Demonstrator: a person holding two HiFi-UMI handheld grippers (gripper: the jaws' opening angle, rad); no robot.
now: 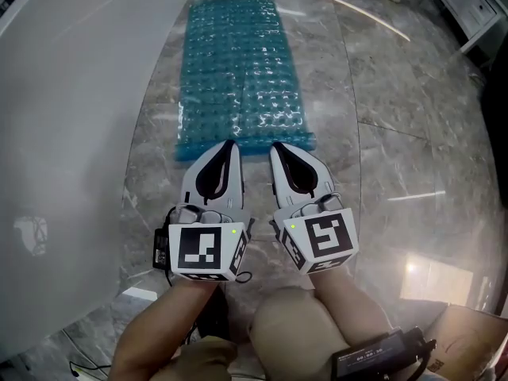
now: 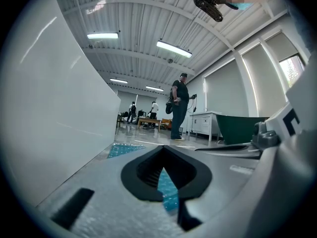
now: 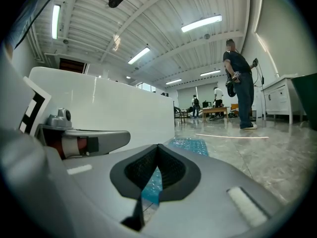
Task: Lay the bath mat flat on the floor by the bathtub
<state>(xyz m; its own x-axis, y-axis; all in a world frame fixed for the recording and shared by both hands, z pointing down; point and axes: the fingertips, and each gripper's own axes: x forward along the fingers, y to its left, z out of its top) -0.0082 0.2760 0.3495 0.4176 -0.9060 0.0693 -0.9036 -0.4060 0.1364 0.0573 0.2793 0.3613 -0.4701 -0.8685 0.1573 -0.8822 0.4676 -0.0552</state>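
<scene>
Left claw [image 1: 230, 144] and right claw [image 1: 275, 147] sit closed at the near edge of the mat [image 1: 238, 70]; it looks soft and floppy, so pinch its corners.

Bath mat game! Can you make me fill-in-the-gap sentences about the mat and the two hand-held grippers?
The bath mat is coloured ____.
It lies flat on the floor, and the big white thing along its left side in the head view is the ____.
The jaws of the left hand-held gripper and the right hand-held gripper are both ____.
Missing words: blue; bathtub; shut.
</scene>
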